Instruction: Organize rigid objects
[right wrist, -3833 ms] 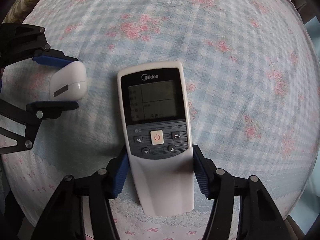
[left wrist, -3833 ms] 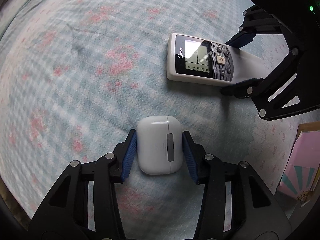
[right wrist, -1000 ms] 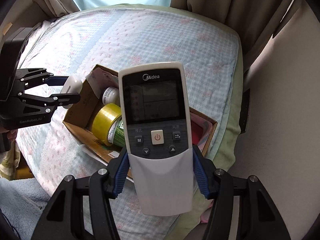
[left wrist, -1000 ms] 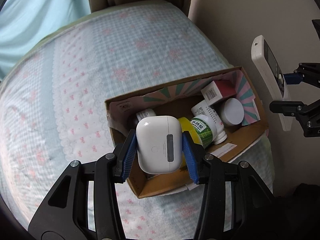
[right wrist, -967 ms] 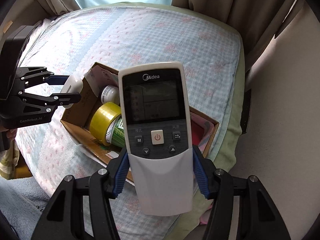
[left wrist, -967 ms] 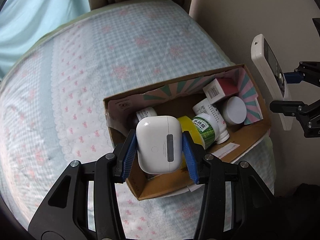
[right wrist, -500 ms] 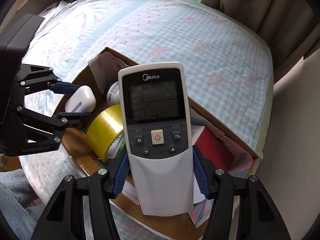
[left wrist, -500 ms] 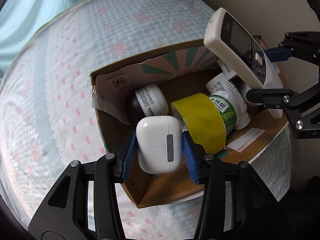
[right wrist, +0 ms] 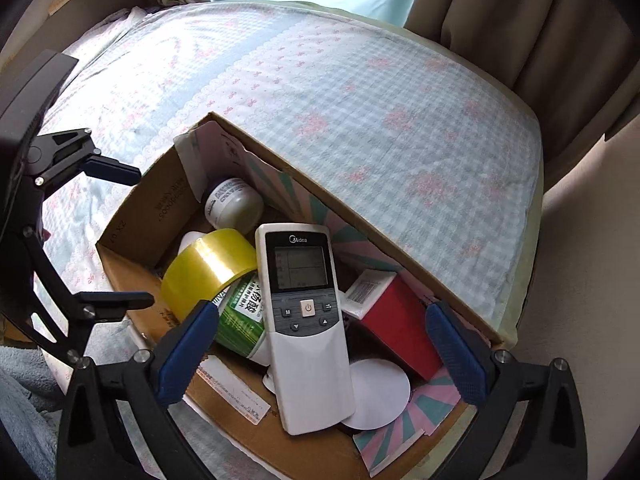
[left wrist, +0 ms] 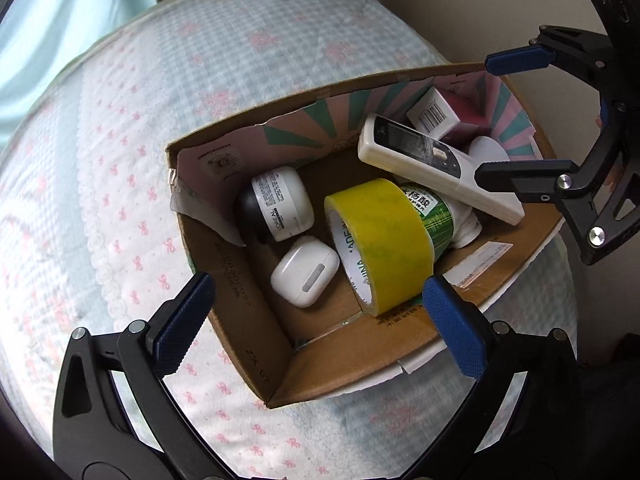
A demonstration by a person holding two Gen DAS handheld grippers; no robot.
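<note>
Two grippers were seen over an open cardboard box [left wrist: 256, 344] set on a checked bedspread [left wrist: 132, 160].

In the left wrist view, the left gripper [left wrist: 316, 316] was held with its jaws spread wide, having just been opening, and nothing was pressed between the blue pads [left wrist: 182, 322]. The white earbud case [left wrist: 305, 271] was found lying loose on the box floor, between a L'Oreal jar [left wrist: 280, 204] and a roll of yellow tape [left wrist: 380, 244], touching neither pad. A green-labelled bottle [left wrist: 436, 216] was partly covered by the tape roll. The Midea remote control [left wrist: 432, 164] was seen resting aslant across the bottle, near a white-ended carton [left wrist: 434, 114]. At the right edge, the right gripper [left wrist: 516, 116] was shown with its fingers far apart and clear of the remote.

In the right wrist view, the right gripper [right wrist: 320, 344] was likewise seen wide open, its jaws having just been opening, with the remote control [right wrist: 306, 320] lying free between the pads [right wrist: 188, 352] but touched by neither. The remote was propped on the green bottle [right wrist: 240, 320] and a round white lid [right wrist: 378, 396], screen upward. The tape roll [right wrist: 208, 268] was seen beside it, the red carton [right wrist: 396, 324] on the other side, and the jar [right wrist: 234, 204] in the far corner. The left gripper [right wrist: 116, 236] was visible at the left, its jaws parted over the box [right wrist: 132, 216], with nothing in them.
</note>
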